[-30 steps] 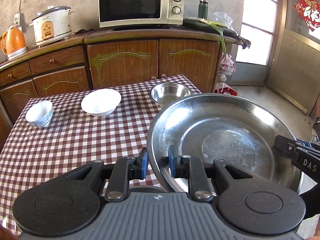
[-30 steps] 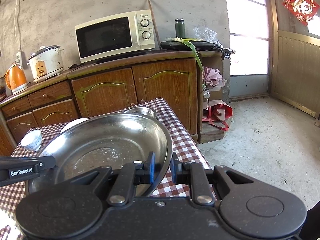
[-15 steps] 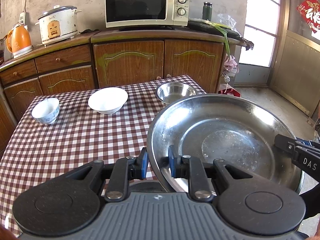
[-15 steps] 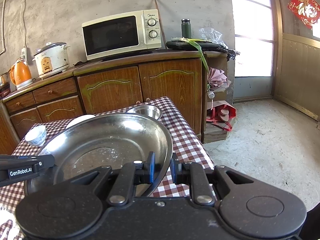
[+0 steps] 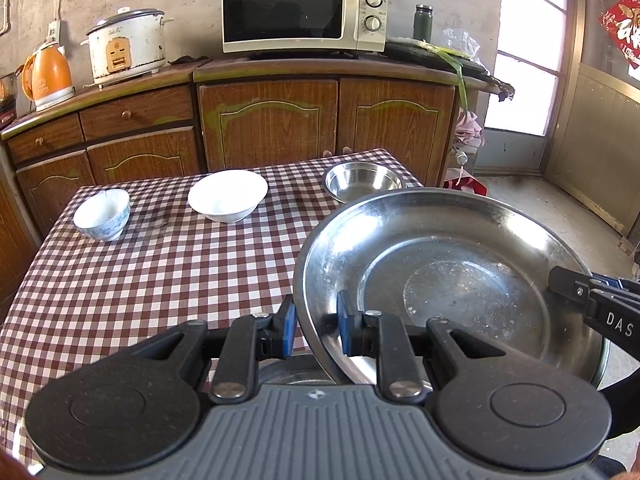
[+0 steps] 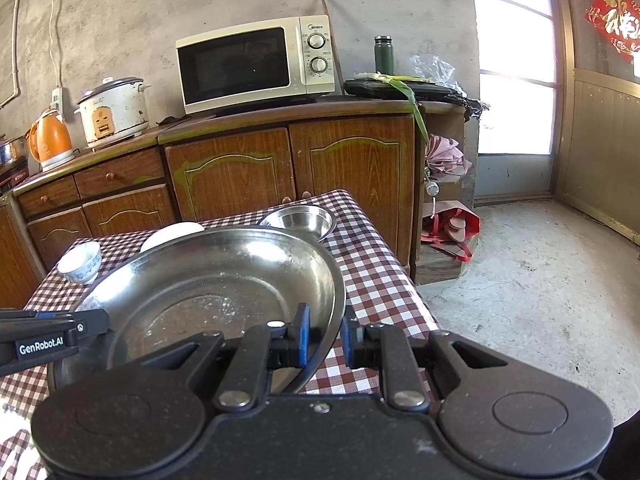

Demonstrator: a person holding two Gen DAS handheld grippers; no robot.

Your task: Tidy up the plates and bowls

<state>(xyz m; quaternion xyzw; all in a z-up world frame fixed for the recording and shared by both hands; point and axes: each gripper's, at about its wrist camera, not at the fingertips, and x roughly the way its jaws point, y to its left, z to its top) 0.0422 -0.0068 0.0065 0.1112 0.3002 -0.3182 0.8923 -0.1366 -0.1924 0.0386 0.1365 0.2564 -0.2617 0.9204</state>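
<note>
The big steel plate [image 5: 452, 276] hangs above the near right part of the checked table [image 5: 168, 268], empty but for pale smears. The left gripper [image 5: 316, 330] pinches its left rim and the right gripper [image 6: 323, 334] its right rim, jaws nearly closed. Farther back stand a small patterned bowl [image 5: 103, 214], a white bowl [image 5: 227, 195] and a steel bowl [image 5: 363, 186]; all look empty. The microwave [image 5: 304, 10] reads "Midea"; the gripper arms read "GenRobot.AI" and "DAS".
</note>
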